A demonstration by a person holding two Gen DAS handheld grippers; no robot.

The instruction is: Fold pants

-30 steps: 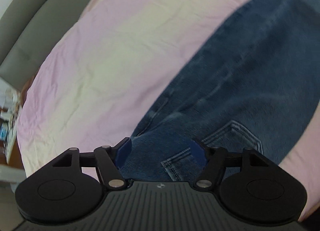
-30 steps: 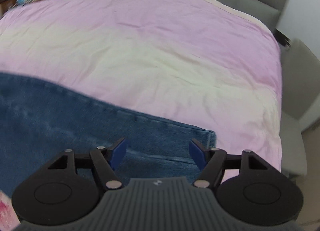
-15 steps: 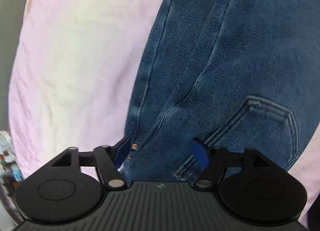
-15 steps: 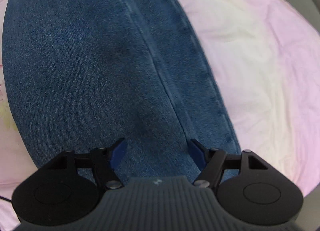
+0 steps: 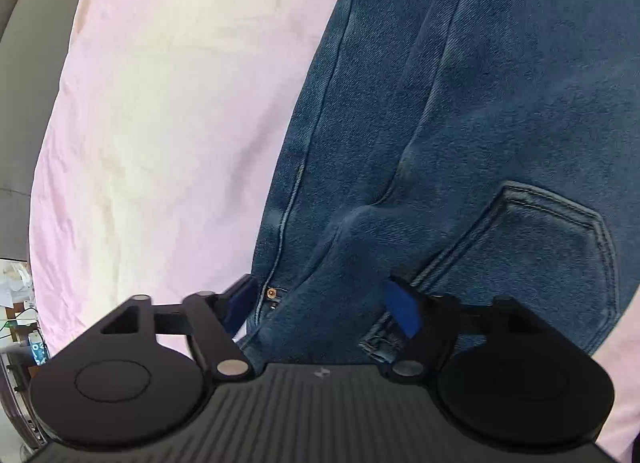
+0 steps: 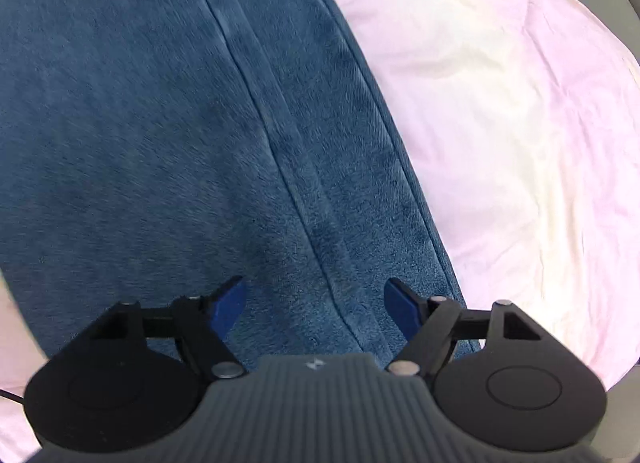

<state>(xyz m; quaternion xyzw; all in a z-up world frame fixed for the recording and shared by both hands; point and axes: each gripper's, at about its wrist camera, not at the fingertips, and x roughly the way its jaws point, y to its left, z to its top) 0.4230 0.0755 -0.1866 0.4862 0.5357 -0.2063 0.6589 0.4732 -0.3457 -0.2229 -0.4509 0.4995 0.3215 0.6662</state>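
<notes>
Blue denim pants (image 5: 460, 111) lie flat on a pink bed sheet (image 5: 160, 111). In the left wrist view I see the waist end, with a back pocket (image 5: 540, 247) and a copper rivet (image 5: 271, 293). My left gripper (image 5: 320, 303) is open, its jaws straddling the waist edge close above the cloth. In the right wrist view the leg part of the pants (image 6: 180, 143) fills the frame, with a seam running down it. My right gripper (image 6: 316, 303) is open, its jaws astride the seam near the leg's right edge.
The pink sheet (image 6: 500, 103) spreads to the right of the leg. A grey sofa or bed frame (image 5: 28, 11) borders the sheet at the far left. Clutter shows at the lower left edge (image 5: 20, 315).
Both grippers dropped from a high view of the bed to close over the pants, the left at the waist, the right over the leg. Both stayed open.
</notes>
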